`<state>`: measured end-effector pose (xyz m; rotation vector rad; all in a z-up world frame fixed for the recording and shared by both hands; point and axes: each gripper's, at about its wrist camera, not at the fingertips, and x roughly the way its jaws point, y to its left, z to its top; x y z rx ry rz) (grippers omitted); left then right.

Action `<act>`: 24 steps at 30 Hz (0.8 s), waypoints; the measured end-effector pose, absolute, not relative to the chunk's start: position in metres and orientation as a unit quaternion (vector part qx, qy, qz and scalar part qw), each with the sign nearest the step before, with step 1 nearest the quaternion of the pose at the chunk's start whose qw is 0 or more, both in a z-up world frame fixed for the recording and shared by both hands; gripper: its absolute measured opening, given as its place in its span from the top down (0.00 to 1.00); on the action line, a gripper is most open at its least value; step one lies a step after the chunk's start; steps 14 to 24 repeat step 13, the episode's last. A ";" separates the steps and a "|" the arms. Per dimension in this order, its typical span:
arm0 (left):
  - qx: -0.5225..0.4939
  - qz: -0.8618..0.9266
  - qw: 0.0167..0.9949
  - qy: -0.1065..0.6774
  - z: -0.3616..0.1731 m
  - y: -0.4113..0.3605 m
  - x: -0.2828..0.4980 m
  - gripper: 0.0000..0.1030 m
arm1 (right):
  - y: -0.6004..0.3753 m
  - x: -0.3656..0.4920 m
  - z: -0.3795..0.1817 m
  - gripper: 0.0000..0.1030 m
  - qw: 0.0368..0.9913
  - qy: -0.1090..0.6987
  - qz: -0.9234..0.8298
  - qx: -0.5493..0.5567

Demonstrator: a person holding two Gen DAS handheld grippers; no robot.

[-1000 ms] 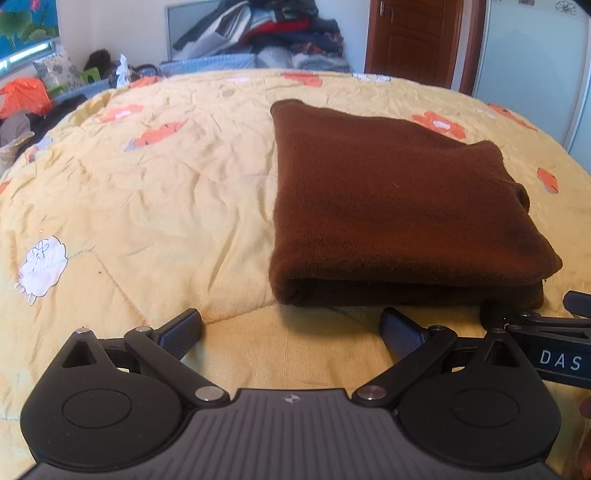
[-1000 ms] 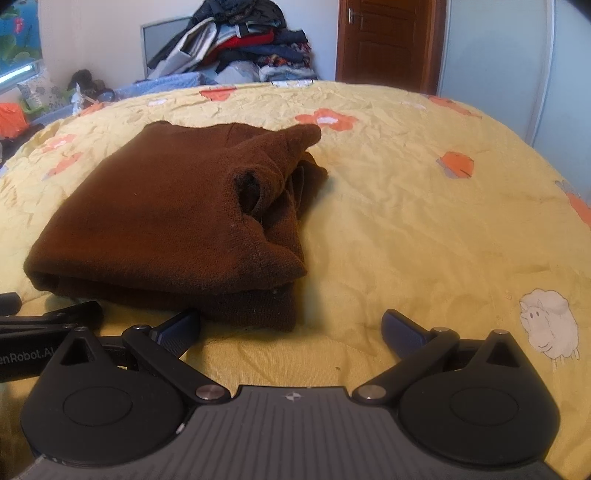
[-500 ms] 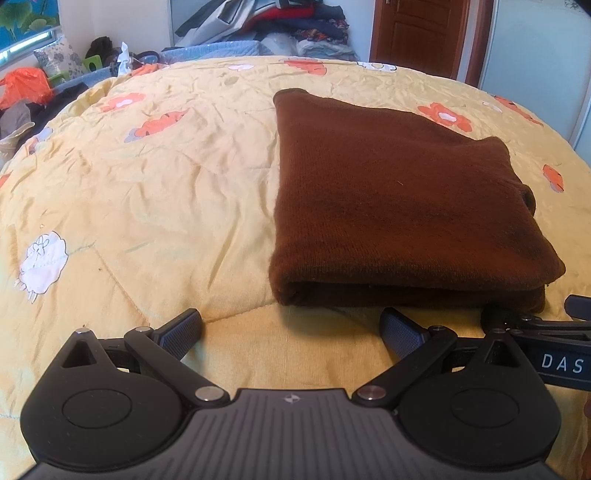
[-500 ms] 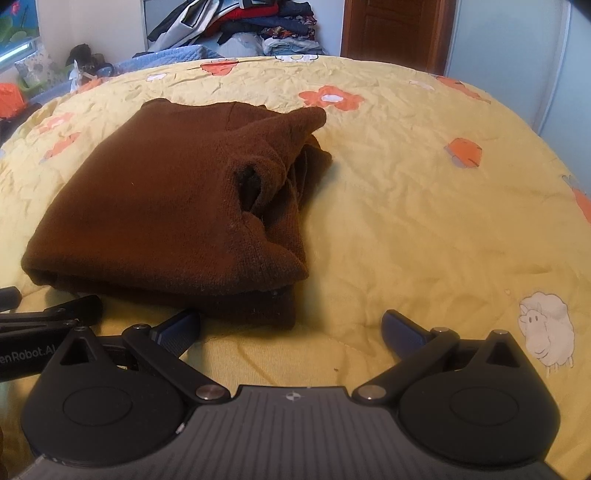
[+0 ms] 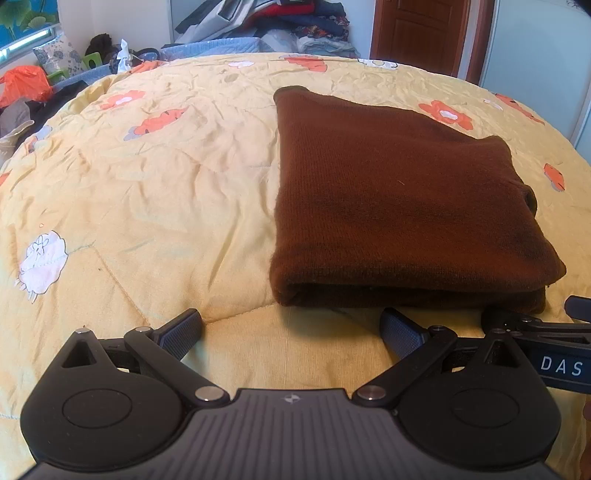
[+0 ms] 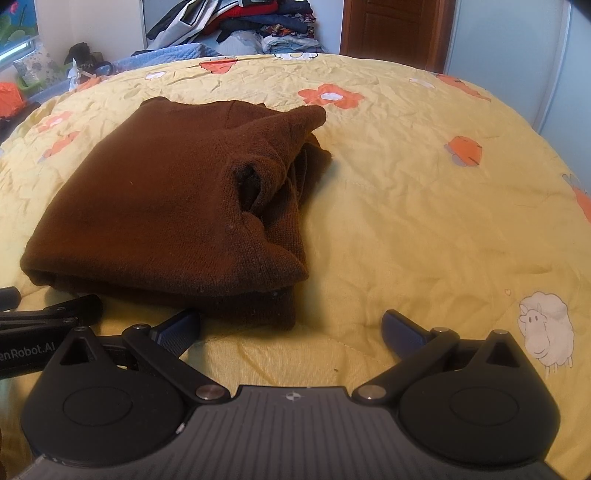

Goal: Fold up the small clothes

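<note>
Brown knit sweater lay folded on the yellow flowered bedspread, its thick folded edge nearest both tools. Left gripper hovered just short of that edge, fingers spread wide and grasping nothing. Right gripper sat beside it, fingers likewise spread and empty, its left finger close to the sweater's near corner. Heaped clothes lay beyond the bed.

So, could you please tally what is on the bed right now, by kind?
Folded brown garment: 1
Open grippers resting by its near edge, left gripper and right gripper: 2
Total: 3, all on the yellow quilt.
</note>
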<state>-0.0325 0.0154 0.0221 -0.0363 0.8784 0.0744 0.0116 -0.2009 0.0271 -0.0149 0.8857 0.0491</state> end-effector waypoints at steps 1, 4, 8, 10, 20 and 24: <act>-0.018 0.036 0.904 0.426 0.022 0.015 -0.032 0.00 | -0.201 0.012 0.027 0.00 0.903 0.429 0.024 -0.007; -0.018 0.036 0.904 0.426 0.022 0.015 -0.032 0.00 | -0.201 0.012 0.027 0.00 0.902 0.430 0.023 -0.007; -0.014 0.036 0.906 0.422 0.021 0.015 -0.034 0.00 | -0.200 0.012 0.027 0.00 0.902 0.431 0.023 -0.008; -0.015 0.034 0.905 0.424 0.022 0.016 -0.032 0.00 | -0.200 0.011 0.027 0.00 0.902 0.430 0.022 -0.007; -0.022 0.035 0.909 0.414 0.023 0.019 -0.036 0.00 | -0.199 0.010 0.026 0.00 0.905 0.426 0.022 -0.007; -0.022 0.035 0.909 0.414 0.023 0.019 -0.036 0.00 | -0.199 0.010 0.026 0.00 0.905 0.426 0.022 -0.007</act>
